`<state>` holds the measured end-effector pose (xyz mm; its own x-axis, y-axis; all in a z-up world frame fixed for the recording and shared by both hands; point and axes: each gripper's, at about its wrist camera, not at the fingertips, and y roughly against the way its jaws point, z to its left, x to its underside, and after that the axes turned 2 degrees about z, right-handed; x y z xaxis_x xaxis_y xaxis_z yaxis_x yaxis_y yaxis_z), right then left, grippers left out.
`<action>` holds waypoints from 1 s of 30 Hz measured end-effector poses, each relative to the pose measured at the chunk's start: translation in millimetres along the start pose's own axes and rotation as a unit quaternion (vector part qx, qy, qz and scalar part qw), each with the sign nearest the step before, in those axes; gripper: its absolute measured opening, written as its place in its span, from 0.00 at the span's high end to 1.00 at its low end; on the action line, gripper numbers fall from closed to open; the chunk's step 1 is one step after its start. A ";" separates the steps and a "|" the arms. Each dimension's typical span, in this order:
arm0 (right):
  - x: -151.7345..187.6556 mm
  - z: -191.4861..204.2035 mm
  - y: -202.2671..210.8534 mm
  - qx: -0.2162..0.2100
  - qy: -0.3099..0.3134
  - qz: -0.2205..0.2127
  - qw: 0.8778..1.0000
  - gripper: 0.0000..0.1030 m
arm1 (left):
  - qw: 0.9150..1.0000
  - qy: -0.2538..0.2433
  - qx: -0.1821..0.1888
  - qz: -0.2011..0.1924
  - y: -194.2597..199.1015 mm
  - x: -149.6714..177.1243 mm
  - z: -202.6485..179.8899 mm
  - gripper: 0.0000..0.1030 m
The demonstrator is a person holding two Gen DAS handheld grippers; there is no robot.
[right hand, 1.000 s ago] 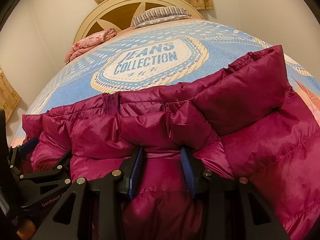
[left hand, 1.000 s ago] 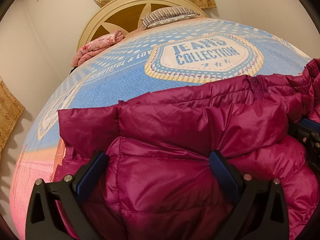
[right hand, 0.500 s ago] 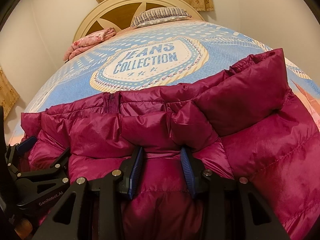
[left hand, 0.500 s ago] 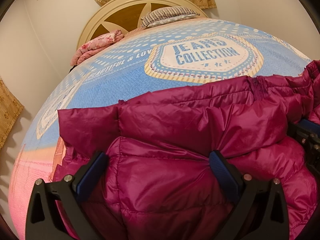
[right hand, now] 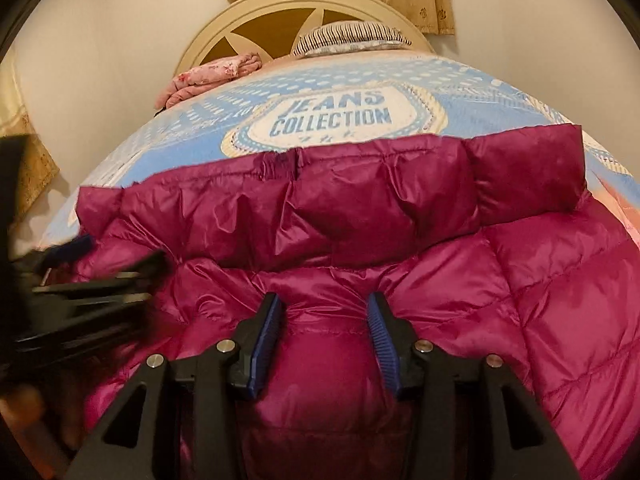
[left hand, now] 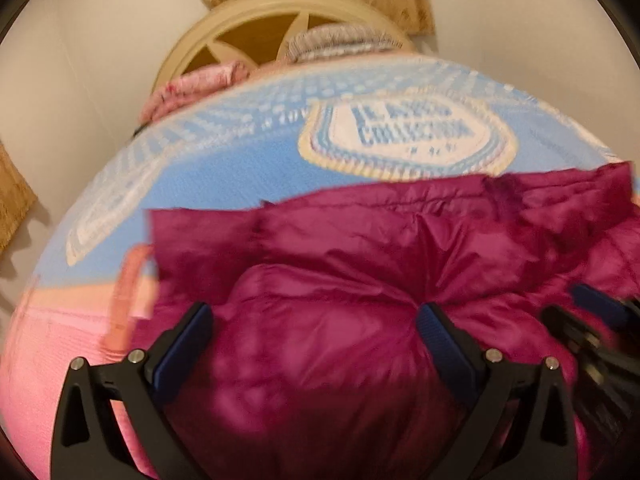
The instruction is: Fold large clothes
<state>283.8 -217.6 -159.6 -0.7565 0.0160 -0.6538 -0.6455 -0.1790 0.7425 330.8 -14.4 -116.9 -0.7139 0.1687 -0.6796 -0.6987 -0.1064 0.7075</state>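
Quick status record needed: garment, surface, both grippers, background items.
garment: magenta quilted puffer jacket, bunched on the bed
surface: blue and pink printed bedspread reading JEANS COLLECTION
left gripper: jaws wide, jacket bulging between them, grip unclear; view blurred
right gripper: jaws narrower, pinching a fold of jacket
background: cream round headboard, striped pillow, pink floral folded cloth

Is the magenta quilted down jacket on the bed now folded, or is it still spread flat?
Partly folded: the magenta quilted down jacket has its upper edge doubled over the body, and it bunches between both grippers' fingers. A complete fold cannot be told.
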 end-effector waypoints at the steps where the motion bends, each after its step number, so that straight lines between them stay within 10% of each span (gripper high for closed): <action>1: -0.6 1.2 -1.3 0.003 0.004 0.001 1.000 0.54 | 1.000 -0.004 0.003 -0.014 17.5 4.6 7.8 0.00; 8: 2.7 1.4 -2.9 0.000 0.003 -0.001 1.000 0.54 | 0.996 0.068 0.031 -0.050 91.4 68.5 96.0 0.00; 19: 3.7 0.1 -0.5 -0.006 -0.001 -0.008 1.000 0.54 | 0.973 0.162 0.167 -0.003 56.9 116.8 108.1 0.05; 26: 3.0 0.4 4.3 -0.011 0.003 -0.007 1.000 0.52 | 0.953 0.166 0.254 0.018 38.8 107.4 101.1 0.72; 30: 9.5 2.5 39.5 -0.018 0.010 -0.016 1.000 0.49 | 0.955 0.144 0.259 -0.014 57.3 111.8 100.9 0.82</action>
<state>250.9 -222.1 -136.1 -0.7327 0.0023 -0.6805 -0.6652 -0.2135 0.7155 215.7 97.2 -132.8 -0.7312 -0.1190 -0.6717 -0.6533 0.4056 0.6393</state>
